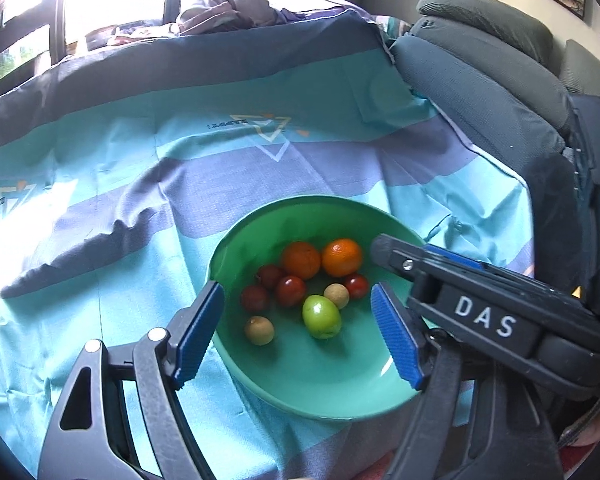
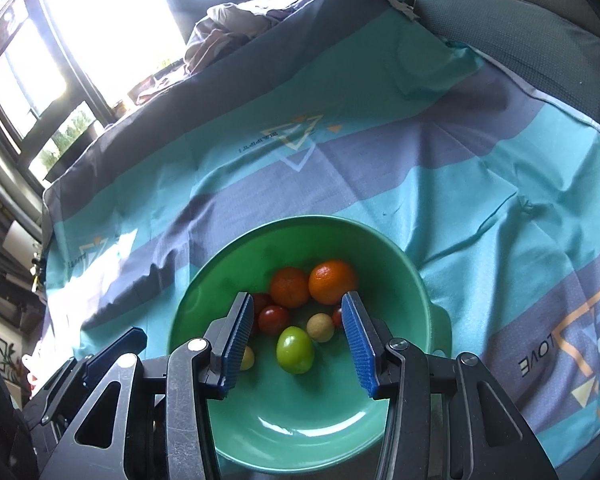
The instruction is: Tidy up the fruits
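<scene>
L claw (image 1: 298,334): we're holding it released, jaws spread wide w/ nothing between, hovering over the bowl's near-left rim, lower centre of left view.
R claw (image 2: 298,344): we're keeping it apart too, nothing gripped, jaws framing the fruit pile w/o touching, lower centre of right view.
Bowl (image 1: 260,376): green, sitting on striped teal/grey cloth (image 1: 140,168), centre-bottom of both views.
Fruits: all lying inside the bowl – two oranges (image 1: 342,257) touching at back, red ones (image 1: 290,290) clustering just in front, green fruit (image 1: 321,317) nearest centre, tan ones (image 1: 259,330) beside it.
Chair (image 1: 480,80): grey, upper right.
</scene>
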{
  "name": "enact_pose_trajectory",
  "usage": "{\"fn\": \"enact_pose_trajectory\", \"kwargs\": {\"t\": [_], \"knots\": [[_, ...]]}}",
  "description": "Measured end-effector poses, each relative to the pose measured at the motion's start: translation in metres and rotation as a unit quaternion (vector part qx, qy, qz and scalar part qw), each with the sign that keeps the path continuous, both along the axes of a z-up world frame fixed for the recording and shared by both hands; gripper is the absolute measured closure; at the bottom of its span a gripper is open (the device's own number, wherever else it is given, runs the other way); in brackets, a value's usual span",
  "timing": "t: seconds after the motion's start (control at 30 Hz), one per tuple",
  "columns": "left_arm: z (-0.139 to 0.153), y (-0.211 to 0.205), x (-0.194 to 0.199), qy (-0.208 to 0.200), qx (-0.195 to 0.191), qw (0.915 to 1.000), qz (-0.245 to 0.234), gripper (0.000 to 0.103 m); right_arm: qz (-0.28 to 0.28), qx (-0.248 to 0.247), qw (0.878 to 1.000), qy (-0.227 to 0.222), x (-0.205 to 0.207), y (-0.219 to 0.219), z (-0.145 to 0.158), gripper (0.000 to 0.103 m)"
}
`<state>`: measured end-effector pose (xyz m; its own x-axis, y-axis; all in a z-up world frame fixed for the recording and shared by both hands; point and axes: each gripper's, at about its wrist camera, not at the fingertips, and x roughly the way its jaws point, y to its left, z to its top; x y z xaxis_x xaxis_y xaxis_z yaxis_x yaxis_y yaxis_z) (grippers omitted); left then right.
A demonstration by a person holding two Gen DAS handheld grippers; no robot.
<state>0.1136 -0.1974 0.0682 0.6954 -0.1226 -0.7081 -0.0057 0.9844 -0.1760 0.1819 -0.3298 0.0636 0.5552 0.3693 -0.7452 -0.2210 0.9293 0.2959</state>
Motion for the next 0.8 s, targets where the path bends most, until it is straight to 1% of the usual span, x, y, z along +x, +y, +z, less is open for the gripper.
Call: {"fn": "enact_pose_trajectory", "kwargs": {"t": [0.2, 0.3, 0.8], "knots": [[-0.002, -0.007, 0.000, 0.001, 0.007, 1.0000, 0.000, 0.026, -0.026, -0.006, 1.000, 0.010, 0.003, -0.009, -0.003, 0.055], [-0.003, -0.009, 0.002, 0.003, 0.011, 0.9999, 0.004, 0.026, -0.029, -0.004, 0.999, 0.017, 0.006, -0.011, -0.006, 0.055], [-0.004, -0.007, 0.003, 0.007, -0.007, 1.0000, 0.002, 0.026, -0.036, -0.012, 0.999, 0.020, 0.006, -0.013, -0.008, 0.055]]}}
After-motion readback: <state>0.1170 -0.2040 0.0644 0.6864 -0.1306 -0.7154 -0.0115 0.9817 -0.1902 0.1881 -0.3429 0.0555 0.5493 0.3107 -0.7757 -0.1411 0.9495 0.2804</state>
